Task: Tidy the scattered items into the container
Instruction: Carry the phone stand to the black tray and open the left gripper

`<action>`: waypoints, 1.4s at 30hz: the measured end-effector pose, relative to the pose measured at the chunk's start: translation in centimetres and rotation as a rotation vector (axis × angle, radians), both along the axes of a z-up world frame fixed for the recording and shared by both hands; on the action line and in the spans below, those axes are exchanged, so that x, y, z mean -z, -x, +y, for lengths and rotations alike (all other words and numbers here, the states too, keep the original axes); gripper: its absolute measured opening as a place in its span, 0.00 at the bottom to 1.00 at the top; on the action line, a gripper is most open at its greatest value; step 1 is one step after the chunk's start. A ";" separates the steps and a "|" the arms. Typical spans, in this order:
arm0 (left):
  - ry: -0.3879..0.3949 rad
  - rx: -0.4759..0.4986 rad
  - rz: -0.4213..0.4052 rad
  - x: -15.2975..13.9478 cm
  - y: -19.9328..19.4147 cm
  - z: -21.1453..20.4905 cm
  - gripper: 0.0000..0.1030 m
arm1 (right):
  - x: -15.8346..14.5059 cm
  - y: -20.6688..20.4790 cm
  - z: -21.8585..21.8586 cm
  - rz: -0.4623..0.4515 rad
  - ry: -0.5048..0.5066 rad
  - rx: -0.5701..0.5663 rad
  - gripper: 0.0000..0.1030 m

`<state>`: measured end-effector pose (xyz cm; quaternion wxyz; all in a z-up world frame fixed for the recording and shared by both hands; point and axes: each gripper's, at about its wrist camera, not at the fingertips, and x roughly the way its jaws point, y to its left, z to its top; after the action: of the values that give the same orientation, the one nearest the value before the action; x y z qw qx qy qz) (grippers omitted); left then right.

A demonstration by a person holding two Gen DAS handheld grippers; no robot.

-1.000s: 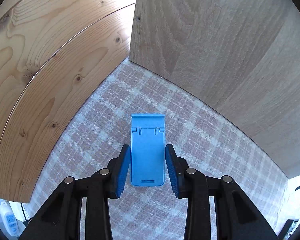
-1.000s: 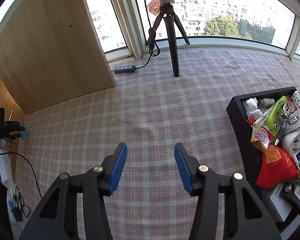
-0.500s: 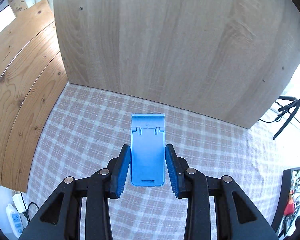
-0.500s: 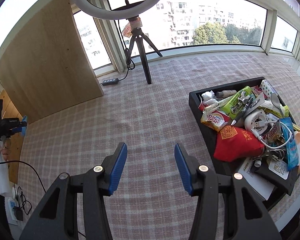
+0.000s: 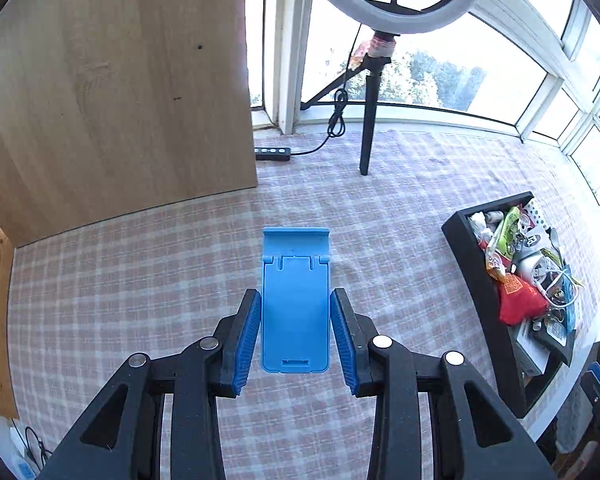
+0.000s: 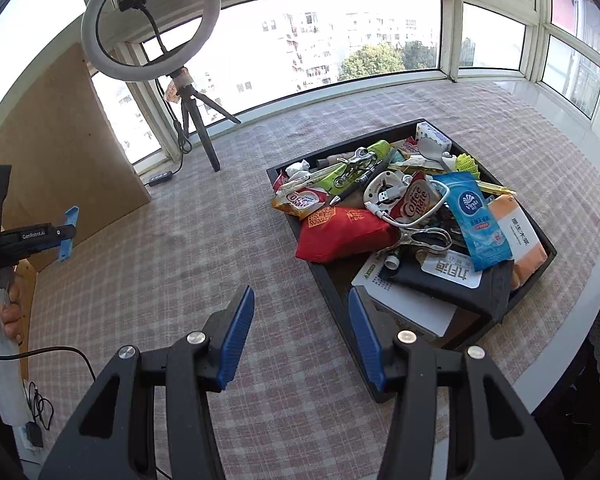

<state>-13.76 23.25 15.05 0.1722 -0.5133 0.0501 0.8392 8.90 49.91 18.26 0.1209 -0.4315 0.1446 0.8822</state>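
My left gripper (image 5: pixel 295 312) is shut on a flat blue plastic phone stand (image 5: pixel 295 300) and holds it above the checked tablecloth. The stand sticks out forward past the fingertips. The black container (image 5: pixel 482 292) sits to the right of it, full of several packets, cables and small items. In the right wrist view my right gripper (image 6: pixel 302 316) is open and empty, just left of the near corner of the container (image 6: pixel 332 296). The left gripper with the blue stand (image 6: pixel 69 236) shows at the far left, held in the air.
A wooden board (image 5: pixel 112 92) stands at the back left. A ring light on a black tripod (image 5: pixel 370 128) and a power strip (image 5: pixel 272 153) stand near the windows. The table's white rounded edge (image 6: pixel 572 352) runs just right of the container.
My left gripper has swung right with the blue stand, from facing the wooden boards to facing the windows and container. My right gripper has moved right, close to the container.
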 end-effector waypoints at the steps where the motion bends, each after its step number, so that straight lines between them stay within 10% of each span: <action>1: -0.003 0.027 -0.002 -0.1 -0.4 1.6 0.33 | -0.2 -0.6 0.7 0.001 -0.003 0.015 0.47; 23: -0.025 0.472 -0.037 -0.9 -6.2 31.0 0.33 | -0.4 -13.0 15.1 -0.013 -0.031 0.377 0.47; 42: 0.020 0.473 -0.042 0.1 -4.8 32.4 0.46 | 0.7 -14.1 17.4 -0.018 0.009 0.414 0.47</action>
<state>-8.95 55.64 14.94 0.3600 -0.5065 0.1736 0.7640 23.00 67.27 17.52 0.2992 -0.4007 0.2331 0.8340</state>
